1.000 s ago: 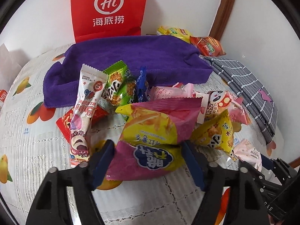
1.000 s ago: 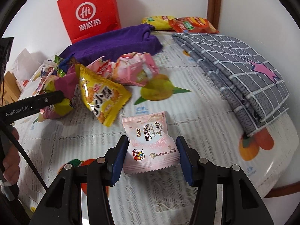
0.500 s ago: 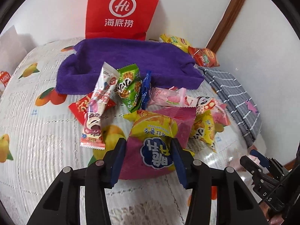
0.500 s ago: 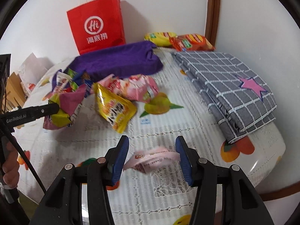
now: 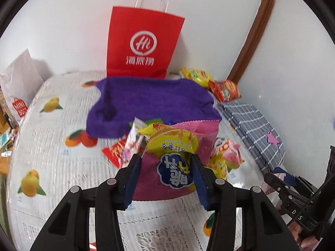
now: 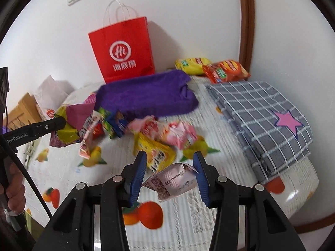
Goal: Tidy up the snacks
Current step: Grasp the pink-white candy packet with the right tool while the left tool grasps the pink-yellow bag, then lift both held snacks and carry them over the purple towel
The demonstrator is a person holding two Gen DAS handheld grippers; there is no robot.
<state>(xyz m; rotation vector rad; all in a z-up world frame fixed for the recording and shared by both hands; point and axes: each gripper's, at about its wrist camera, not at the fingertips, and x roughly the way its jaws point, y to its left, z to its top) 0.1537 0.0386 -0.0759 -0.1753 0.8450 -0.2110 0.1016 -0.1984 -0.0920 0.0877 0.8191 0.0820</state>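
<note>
A home: fruit-print tablecloth (image 6: 209,219), shopping bag (image 6: 123,50), folded blanket (image 6: 261,121).

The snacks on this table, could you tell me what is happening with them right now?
A person is sorting them with a handheld gripper in each hand. The left gripper is shut on a pink and yellow chip bag, lifted off the fruit-print tablecloth. The right gripper is shut on a small pale pink packet, also held above the table. The other snacks lie in a loose pile before the purple towel and red paper bag.
</note>
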